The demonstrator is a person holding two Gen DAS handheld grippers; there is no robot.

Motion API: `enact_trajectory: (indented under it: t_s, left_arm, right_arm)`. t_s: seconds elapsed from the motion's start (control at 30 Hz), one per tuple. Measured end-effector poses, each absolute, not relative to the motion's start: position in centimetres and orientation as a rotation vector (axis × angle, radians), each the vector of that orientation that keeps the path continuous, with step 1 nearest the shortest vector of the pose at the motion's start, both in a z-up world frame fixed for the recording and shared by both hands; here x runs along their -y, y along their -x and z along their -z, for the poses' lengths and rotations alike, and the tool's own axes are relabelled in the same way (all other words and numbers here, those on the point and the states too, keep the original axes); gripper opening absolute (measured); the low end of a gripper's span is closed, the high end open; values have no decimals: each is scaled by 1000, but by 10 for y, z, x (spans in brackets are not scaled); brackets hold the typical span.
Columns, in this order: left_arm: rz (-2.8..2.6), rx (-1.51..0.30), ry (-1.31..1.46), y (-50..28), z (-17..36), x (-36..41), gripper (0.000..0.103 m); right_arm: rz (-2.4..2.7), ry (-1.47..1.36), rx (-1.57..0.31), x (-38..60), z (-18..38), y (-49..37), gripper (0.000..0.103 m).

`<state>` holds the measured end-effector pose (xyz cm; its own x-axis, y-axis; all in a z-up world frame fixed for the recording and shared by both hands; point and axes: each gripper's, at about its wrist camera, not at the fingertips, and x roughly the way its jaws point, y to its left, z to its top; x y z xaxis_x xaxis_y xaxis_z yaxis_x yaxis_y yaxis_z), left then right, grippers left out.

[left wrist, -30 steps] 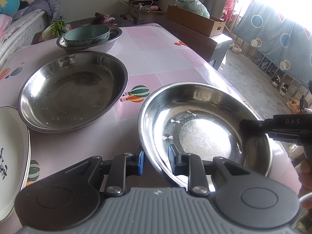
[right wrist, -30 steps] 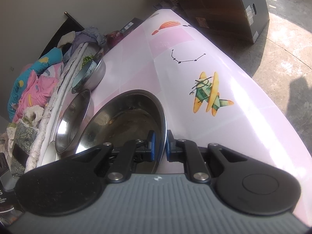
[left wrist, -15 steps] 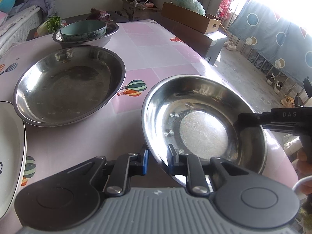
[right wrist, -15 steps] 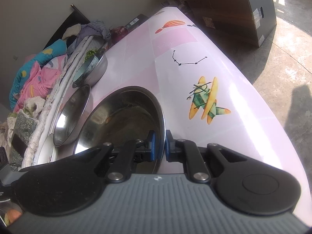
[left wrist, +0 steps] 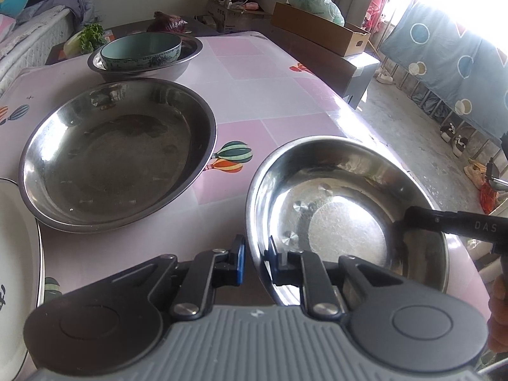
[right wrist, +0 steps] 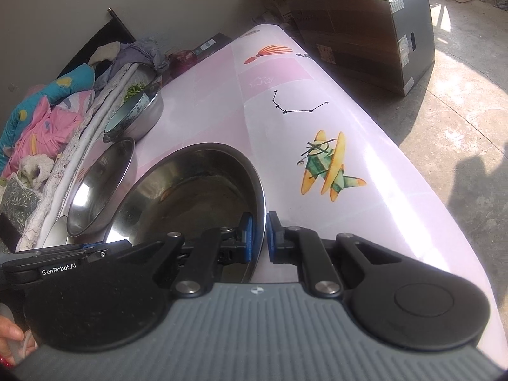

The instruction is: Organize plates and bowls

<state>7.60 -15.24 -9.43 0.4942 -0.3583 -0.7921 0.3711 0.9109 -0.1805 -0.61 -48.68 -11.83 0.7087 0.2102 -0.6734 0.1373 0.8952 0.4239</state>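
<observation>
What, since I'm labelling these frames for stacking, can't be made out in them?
- White plate: left wrist view, cut off by the left edge; its pattern is mostly out of frame.
- Held steel bowl, near rim: left wrist view, hidden behind the left gripper body.
- Whether that bowl rests on the table: its underside shows in neither view.
- Teal bowl pattern: right wrist view, too small.

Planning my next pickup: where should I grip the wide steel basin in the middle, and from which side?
On the wide steel basin, probably pinch the thin near rim, one finger inside, one outside; it's too broad to span, and the white plate crowds its left.
</observation>
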Motion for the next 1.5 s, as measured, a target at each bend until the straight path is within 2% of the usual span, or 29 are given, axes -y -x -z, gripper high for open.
enact_trajectory:
  t_s: [1.5]
  left_arm:
    - [404,-937,-40,-66,85,150,16]
  right_arm:
    - [-17,-389,-723,471,107,8,8]
